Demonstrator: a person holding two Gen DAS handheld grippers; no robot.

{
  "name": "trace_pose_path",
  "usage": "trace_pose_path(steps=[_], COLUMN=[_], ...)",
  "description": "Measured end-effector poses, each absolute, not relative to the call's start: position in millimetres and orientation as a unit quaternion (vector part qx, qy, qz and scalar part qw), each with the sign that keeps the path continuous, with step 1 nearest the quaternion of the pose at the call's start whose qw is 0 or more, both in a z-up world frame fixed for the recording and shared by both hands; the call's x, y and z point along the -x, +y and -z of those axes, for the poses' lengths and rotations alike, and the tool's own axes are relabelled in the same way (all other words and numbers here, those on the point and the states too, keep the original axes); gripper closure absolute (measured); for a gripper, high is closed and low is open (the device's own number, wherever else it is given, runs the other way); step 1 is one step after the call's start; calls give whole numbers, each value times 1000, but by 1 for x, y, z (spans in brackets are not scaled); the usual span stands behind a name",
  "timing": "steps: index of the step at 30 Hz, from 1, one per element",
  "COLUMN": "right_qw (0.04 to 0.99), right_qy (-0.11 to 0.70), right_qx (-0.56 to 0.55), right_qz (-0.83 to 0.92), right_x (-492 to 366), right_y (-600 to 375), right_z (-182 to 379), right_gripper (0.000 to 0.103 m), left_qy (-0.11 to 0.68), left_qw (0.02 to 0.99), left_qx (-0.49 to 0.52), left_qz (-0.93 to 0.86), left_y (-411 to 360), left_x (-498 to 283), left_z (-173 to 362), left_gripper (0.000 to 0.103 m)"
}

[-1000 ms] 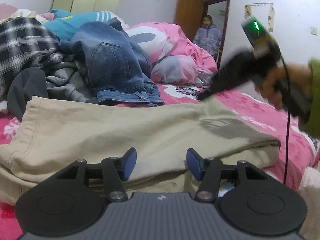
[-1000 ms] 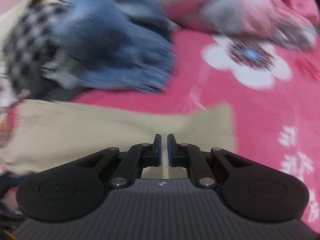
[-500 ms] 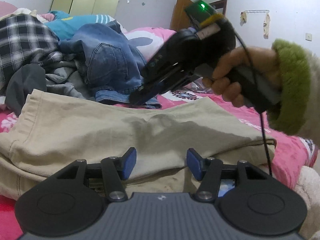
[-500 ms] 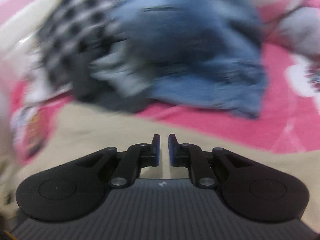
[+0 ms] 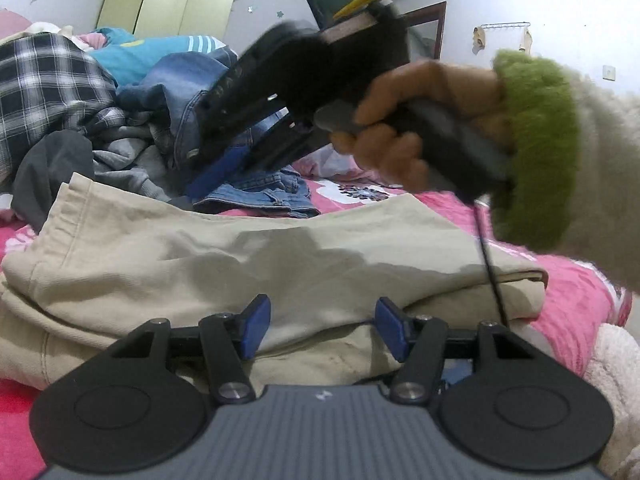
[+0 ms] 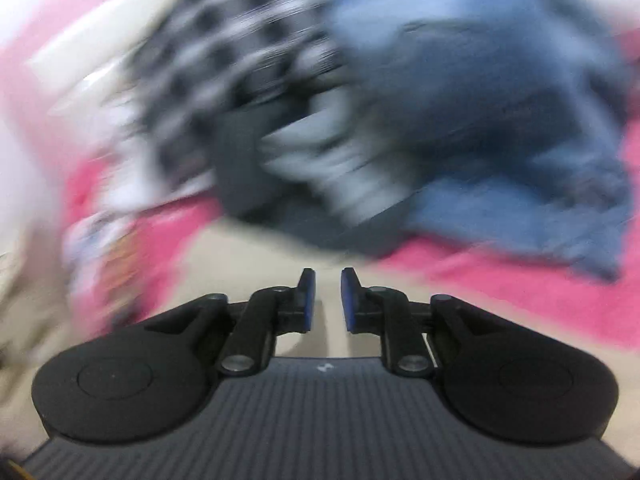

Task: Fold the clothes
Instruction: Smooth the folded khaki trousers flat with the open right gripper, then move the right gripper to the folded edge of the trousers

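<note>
right hand-held gripper (image 6: 327, 300) nearer; khaki trousers (image 5: 240, 256) folded

- Folded beige trousers (image 5: 248, 256): matt woven cotton-like cloth, lightly creased.
- Jeans (image 5: 256, 192): faded blue denim, coarse.
- Checked shirt (image 5: 44, 80): soft cloth.
- Sleeve cuff (image 5: 536, 148): fuzzy green fleece.
- Left gripper (image 5: 320, 326): matt black plastic, ribbed grey body, metal pivot pins.

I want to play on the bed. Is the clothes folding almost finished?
Not yet. Done: the beige trousers look folded over on themselves. In hand: nothing; the left gripper is open above them, and the right gripper, jaws slightly apart, points toward the pile. Left: the jeans, plaid shirt and grey clothes lie heaped, unfolded.
</note>
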State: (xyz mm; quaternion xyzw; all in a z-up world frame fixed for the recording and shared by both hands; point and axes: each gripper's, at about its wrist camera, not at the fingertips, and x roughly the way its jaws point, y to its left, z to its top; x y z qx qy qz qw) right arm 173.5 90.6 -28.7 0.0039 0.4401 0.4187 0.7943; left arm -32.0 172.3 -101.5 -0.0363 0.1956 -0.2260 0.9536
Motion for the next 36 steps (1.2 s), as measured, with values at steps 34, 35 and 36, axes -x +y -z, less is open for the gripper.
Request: trace_pose_path(steps=[34, 35, 36], right_qw=[845, 852, 858], right_qy=[394, 376, 355], right_qx=[-326, -343, -360], right_qz=[-156, -123, -89], right_x=[-170, -169, -168], right_y=[-176, -192, -208], right_z=[90, 95, 99], right_gripper=[79, 84, 88], left_qy=[186, 197, 209], left_qw=[960, 960, 960], left_qx=[6, 6, 7], left_qz=[209, 198, 184], left_y=[180, 181, 183], left_x=[34, 24, 14], left_z=[47, 46, 46], left_gripper=[38, 38, 38])
